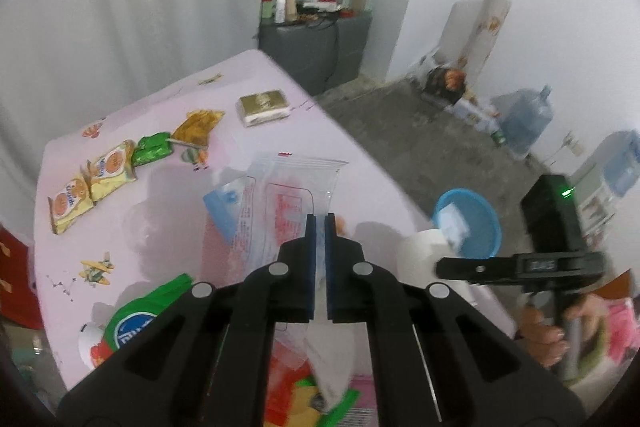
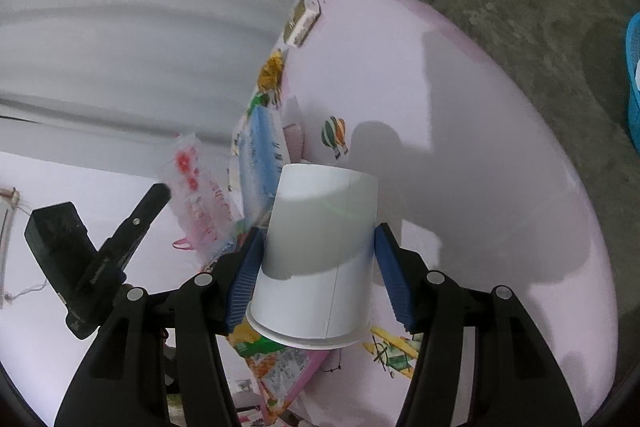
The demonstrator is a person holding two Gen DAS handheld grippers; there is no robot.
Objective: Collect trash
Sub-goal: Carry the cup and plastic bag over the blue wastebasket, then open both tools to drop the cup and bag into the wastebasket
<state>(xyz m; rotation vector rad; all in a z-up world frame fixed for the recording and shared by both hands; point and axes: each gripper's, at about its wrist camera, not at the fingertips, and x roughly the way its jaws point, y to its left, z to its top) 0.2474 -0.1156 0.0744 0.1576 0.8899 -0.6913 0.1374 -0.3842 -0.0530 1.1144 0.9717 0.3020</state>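
My left gripper is shut on a clear plastic wrapper with red print, lifted above the pink table; the wrapper also shows in the right wrist view. A blue packet lies under it. My right gripper is shut on an upside-down white paper cup, its pads against both sides; the cup shows in the left wrist view. A blue basket stands on the floor past the table edge, with trash in it.
Yellow snack packs, a green wrapper, an orange wrapper and a gold box lie on the far table. A green bag lies near. Water jugs and a grey cabinet stand beyond.
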